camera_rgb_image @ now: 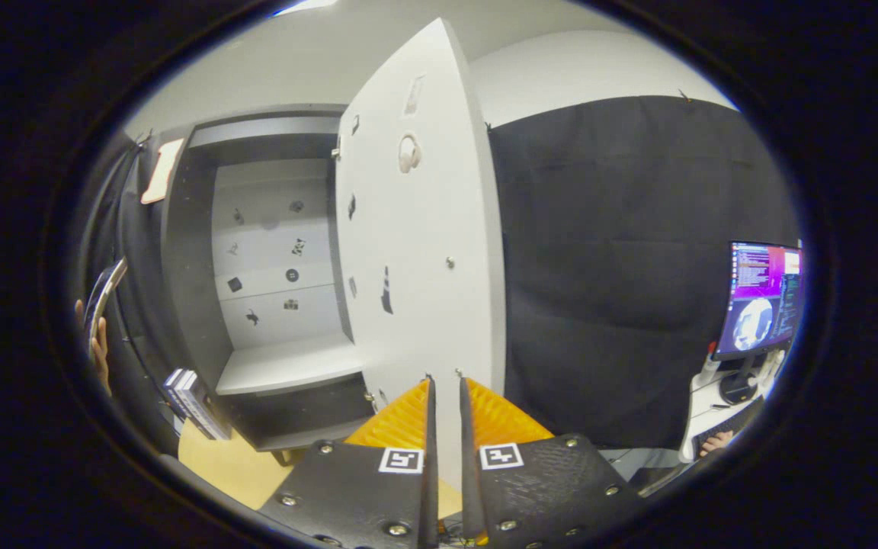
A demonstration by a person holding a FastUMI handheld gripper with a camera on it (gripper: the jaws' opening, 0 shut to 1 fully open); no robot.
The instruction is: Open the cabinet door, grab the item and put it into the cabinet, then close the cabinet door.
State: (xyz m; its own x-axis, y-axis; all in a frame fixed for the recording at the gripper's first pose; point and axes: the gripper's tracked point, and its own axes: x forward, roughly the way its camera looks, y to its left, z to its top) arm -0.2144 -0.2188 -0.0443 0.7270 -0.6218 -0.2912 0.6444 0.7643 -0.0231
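Note:
The grey cabinet (180, 252) stands open, with a pale shelf (286, 366) inside and small stickers on its back wall. Its white door (416, 252) is swung out toward me and carries a small knob (450, 261). My gripper (443, 379) is low in front of the door's bottom part. Its fingers are drawn together with only a slim slit between them, and nothing is held; the door's white face shows through the slit. Left of the cabinet's foot, a few books (191, 400) stand on a wooden table (218, 457).
A person's hand (100, 347) holds a flat object at the far left beside the cabinet. Black cloth (622, 267) hangs to the right of the door. Further right is a lit monitor (763, 297) on a white desk, with another hand (717, 441) at a keyboard.

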